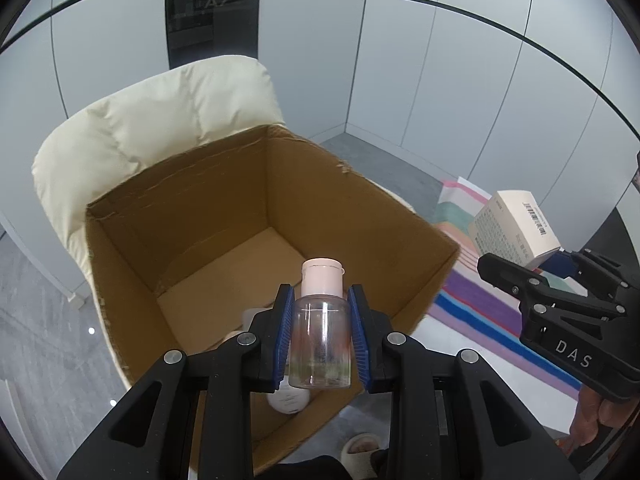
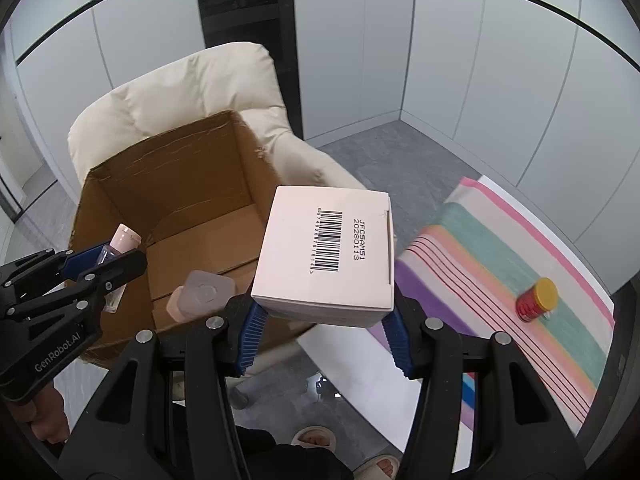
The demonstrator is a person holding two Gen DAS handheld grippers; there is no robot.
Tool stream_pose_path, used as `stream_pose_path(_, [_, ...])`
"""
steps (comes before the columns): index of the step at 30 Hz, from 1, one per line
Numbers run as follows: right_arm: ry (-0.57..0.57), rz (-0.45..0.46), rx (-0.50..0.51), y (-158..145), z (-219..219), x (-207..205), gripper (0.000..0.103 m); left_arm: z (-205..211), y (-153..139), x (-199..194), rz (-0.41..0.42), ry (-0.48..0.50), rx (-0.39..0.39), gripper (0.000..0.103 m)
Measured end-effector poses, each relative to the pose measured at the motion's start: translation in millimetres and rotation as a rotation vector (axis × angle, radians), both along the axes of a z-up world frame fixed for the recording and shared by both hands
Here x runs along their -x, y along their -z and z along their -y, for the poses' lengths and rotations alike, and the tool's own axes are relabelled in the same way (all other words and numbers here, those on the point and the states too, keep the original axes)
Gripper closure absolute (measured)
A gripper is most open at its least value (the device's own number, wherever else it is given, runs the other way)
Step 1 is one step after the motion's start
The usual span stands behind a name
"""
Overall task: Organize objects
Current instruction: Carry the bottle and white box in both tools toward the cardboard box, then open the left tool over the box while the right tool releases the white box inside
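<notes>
The left gripper (image 1: pixel 320 336) has its jaws clamped on a clear bottle (image 1: pixel 320 348) with a pale pink cap: the blue pads press both sides of the clear body, the cap sticks out past the fingertips, and the bottle hangs above the near edge of the open cardboard box (image 1: pixel 352 208). The right gripper (image 2: pixel 324 336) has its jaws closed on a white carton (image 2: pixel 324 256), gripped near its lower end, with the barcoded face turned toward the camera. The carton is held beside the box's right wall, between the box and the striped mat (image 2: pixel 520 248).

The box stands on a cream padded chair (image 1: pixel 160 120).

The left wrist view looks straight into the box and shows its brown floor, plus a white round container (image 1: pixel 288 398) low in the near corner, half hidden behind the held bottle. It catches the right gripper and carton only at its right edge.

The right wrist view shows what the left does not: a small red jar (image 2: pixel 536 300) with a yellow lid lying on the mat near its right edge, and a frosted, pink-bodied bottle (image 2: pixel 200 296) inside the box near its front wall. The left gripper appears at the left edge there, bottle in its jaws, over the box's left wall.
</notes>
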State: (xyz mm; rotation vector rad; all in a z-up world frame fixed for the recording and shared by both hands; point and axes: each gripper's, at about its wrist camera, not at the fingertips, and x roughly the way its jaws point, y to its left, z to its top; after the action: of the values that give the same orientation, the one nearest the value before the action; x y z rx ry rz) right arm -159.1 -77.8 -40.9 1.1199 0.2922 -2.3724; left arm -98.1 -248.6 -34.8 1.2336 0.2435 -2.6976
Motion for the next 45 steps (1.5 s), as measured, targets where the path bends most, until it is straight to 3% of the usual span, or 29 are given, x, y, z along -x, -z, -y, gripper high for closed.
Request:
stream_pose_path(7, [-0.043,-0.002,0.002,0,24,-6,0.048,18,1,-11,-0.004,-0.033,0.013,0.074])
stream_pose_path(9, [-0.055,-0.002,0.001,0,32,-8,0.048,23,0,-15,-0.009,-0.046,0.026,0.069])
stream_pose_path(12, [-0.072,-0.002,0.002,0,42,-11,0.048,31,-1,-22,-0.016,-0.069,0.045,0.050])
stream_pose_path(14, [-0.085,-0.001,0.001,0,50,-13,0.048,37,-2,-26,-0.025,-0.096,0.060,0.029])
stream_pose_path(15, [-0.091,-0.002,0.001,0,54,-14,0.048,42,-3,-29,-0.034,-0.113,0.067,0.024])
stream_pose_path(17, [-0.104,-0.002,0.000,0,62,-17,0.048,51,-6,-35,-0.048,-0.154,0.081,0.000])
stream_pose_path(25, [-0.155,0.007,-0.010,3,97,-28,0.048,96,-8,-59,-0.047,-0.284,0.061,0.000])
stream_pose_path(42, [-0.234,0.015,-0.015,8,145,-49,0.047,132,-6,-91,-0.029,-0.364,0.048,0.000])
stream_pose_path(45, [-0.236,0.005,-0.020,9,148,-52,0.032,135,-5,-90,-0.025,-0.372,0.037,0.000])
